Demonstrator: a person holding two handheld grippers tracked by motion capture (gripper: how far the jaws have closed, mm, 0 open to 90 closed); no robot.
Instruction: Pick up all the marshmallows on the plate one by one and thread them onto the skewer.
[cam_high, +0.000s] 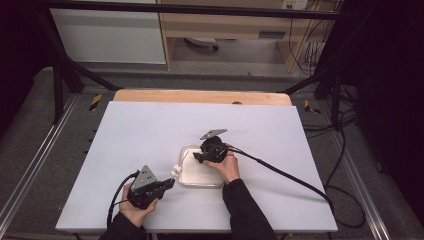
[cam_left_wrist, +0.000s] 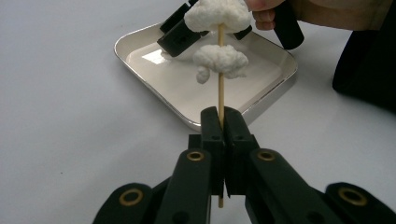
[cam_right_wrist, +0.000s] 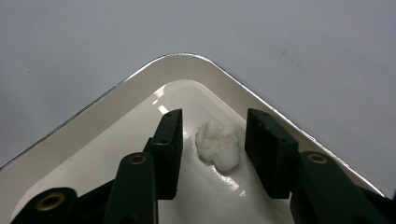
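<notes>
Right gripper view puts us over the white tray (cam_right_wrist: 93, 116): our right gripper (cam_right_wrist: 212, 151) has its jaws part open and straddling a loose white puffy lump (cam_right_wrist: 218, 145) that lies on the tray floor near a rounded corner. Neither pad touches the lump yet; there is a gap on each side. Beside the tray's near edge, our left gripper (cam_left_wrist: 223, 140) has its jaws closed tight on a thin wooden skewer (cam_left_wrist: 221, 98), which stands upright over the tray with two white lumps (cam_left_wrist: 220, 60) already threaded on it, one at the top and one below.

From the high view, the tray (cam_high: 186, 150) sits near the middle of the white table (cam_high: 150, 125), with the right gripper (cam_high: 199, 158) over it and the left gripper (cam_high: 167, 184) just off its near left corner.

We judge the step in hand to be picking up the next lump for the skewer. Next we would need to close gently on this soft piece, lift it clear of the tray, then line it up with the skewer's tip without crushing it.
</notes>
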